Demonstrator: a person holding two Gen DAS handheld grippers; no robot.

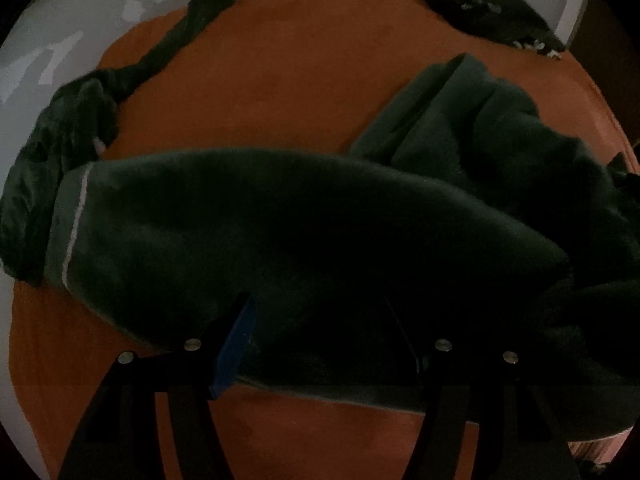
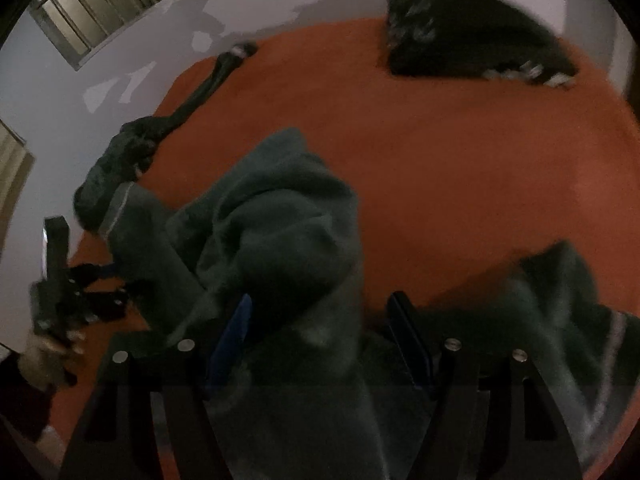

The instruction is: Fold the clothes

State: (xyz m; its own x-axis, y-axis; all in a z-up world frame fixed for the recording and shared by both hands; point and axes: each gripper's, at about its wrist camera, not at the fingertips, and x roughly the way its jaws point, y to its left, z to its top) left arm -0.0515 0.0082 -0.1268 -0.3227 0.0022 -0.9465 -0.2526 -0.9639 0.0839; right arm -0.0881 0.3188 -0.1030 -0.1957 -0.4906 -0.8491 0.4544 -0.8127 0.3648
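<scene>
Dark green garment sprawls across the orange table, reaching its near edge. My left gripper has fingers spread, cloth lying between them. My right gripper is spread too, fabric bunched between its fingers. A folded black garment sits at the far edge.

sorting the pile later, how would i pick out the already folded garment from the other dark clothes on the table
Start at the orange table and look to its far right corner by the pale wall. The folded garment lies there alone, a flat black rectangle with pale markings, unlike the loose green sweatshirt in front and the twisted dark garment at the left edge.
</scene>
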